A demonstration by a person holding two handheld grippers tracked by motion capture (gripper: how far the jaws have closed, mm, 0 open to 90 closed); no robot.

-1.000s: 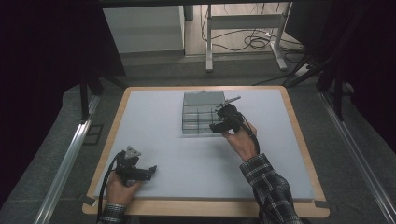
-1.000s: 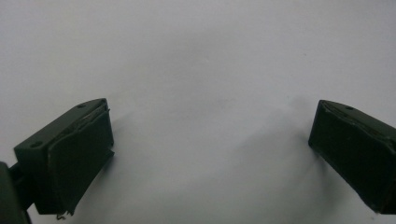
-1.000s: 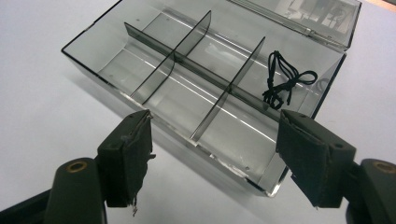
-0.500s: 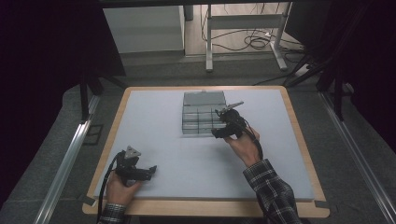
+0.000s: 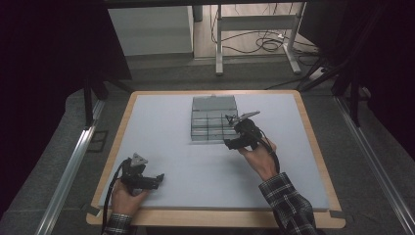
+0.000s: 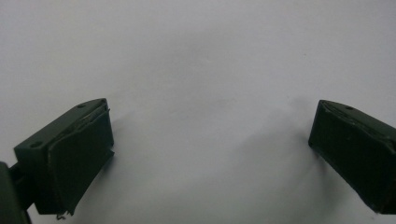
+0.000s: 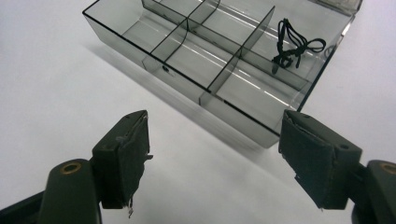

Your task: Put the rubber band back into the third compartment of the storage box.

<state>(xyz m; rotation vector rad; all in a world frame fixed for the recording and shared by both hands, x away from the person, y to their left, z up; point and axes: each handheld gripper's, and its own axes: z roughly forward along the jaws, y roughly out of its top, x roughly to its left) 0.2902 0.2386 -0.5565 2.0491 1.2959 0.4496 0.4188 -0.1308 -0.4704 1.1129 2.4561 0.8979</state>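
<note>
A clear grey compartment box (image 5: pixel 213 117) stands at the back middle of the white mat (image 5: pixel 195 166). In the right gripper view its front wall (image 7: pixel 114 39) lies just ahead, and a small black cord (image 7: pixel 294 46) lies in one far compartment. My right gripper (image 5: pixel 228 132) hovers by the box's front right corner, jaws pointing at it. It is open (image 7: pixel 215 154) with nothing between its pads. My left gripper (image 5: pixel 157 180) rests at the front left of the mat, far from the box. It is also open (image 6: pixel 210 149), with only bare mat between its jaws.
The mat lies on a wooden-edged table (image 5: pixel 313 147). Beyond the table's far edge stand a white cabinet (image 5: pixel 151 29) and a metal frame (image 5: pixel 254 24) with cables on the floor. A metal rail (image 5: pixel 68 166) runs along the left side.
My right gripper has drawn back a little from the box towards the table's front. The left gripper has stayed where it was.
</note>
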